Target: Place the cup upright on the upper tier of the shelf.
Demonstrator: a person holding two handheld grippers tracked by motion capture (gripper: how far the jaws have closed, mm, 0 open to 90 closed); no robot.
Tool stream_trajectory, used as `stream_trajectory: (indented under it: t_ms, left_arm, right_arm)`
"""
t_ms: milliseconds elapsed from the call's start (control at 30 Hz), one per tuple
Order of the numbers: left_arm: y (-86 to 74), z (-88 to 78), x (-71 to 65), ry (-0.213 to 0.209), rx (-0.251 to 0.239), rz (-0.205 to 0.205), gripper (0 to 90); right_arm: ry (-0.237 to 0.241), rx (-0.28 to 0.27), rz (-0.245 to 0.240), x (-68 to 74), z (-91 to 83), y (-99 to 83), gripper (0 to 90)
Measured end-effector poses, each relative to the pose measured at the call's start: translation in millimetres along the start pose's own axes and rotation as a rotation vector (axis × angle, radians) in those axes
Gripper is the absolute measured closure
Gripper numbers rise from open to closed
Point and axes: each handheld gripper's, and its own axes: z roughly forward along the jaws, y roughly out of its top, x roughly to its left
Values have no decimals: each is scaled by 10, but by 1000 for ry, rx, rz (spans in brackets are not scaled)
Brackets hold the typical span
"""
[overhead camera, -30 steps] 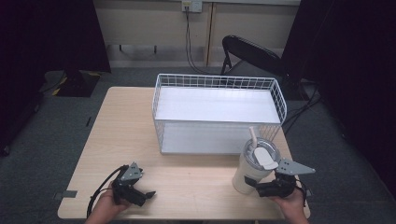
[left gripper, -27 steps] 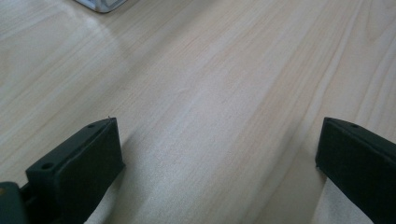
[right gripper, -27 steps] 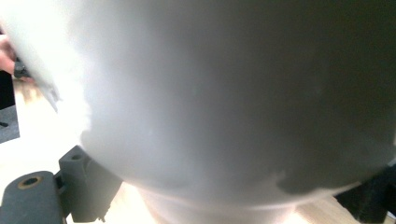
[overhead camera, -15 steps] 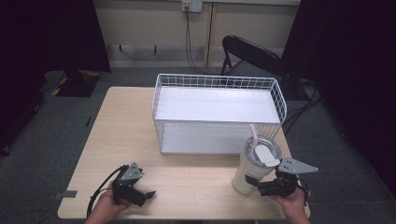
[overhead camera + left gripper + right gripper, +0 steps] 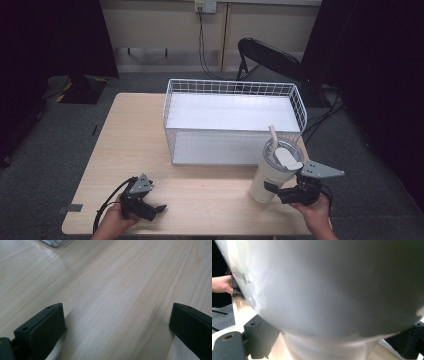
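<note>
A white tumbler (image 5: 272, 172) with a clear lid and a straw stands upright near the table's front right corner. My right gripper (image 5: 272, 192) is at its lower part. In the right gripper view the tumbler (image 5: 324, 285) is very close, and the right gripper (image 5: 334, 345) is open, its jaws spread wide on either side of the narrow base. My left gripper (image 5: 157, 209) rests low at the front left of the table. In its own view the left gripper (image 5: 117, 322) is open over bare wood, with nothing between the jaws.
A white wire basket (image 5: 235, 87) with a white floor stands at the back middle of the wooden table (image 5: 135, 135), just behind the tumbler. A black chair (image 5: 270, 57) stands beyond the table. The table's front edge runs right beside both hands.
My right gripper has shifted slightly to the right and away from me beside the tumbler. The tumbler and the left gripper have stayed where they were.
</note>
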Motion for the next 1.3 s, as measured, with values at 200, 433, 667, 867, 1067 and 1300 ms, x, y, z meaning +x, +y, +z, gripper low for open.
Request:
stream_trajectory:
  t_ms: [200, 433, 667, 867, 1067, 1300]
  left_arm:
    - [0, 0, 0, 0, 0, 0, 0]
    - [0, 0, 0, 0, 0, 0, 0]
    - [0, 0, 0, 0, 0, 0, 0]
    - [0, 0, 0, 0, 0, 0, 0]
    - [0, 0, 0, 0, 0, 0, 0]
    - [0, 0, 0, 0, 0, 0, 0]
  right_arm:
    - [-1, -15, 0, -19, -14, 155, 102]
    - [3, -1, -20, -20, 7, 383, 102]
    - [14, 0, -18, -21, 28, 518, 102]
    - [23, 5, -18, -40, 35, 675, 101]
    - [22, -1, -11, -38, 45, 829, 101]
    - [14, -16, -14, -45, 50, 1014, 101]
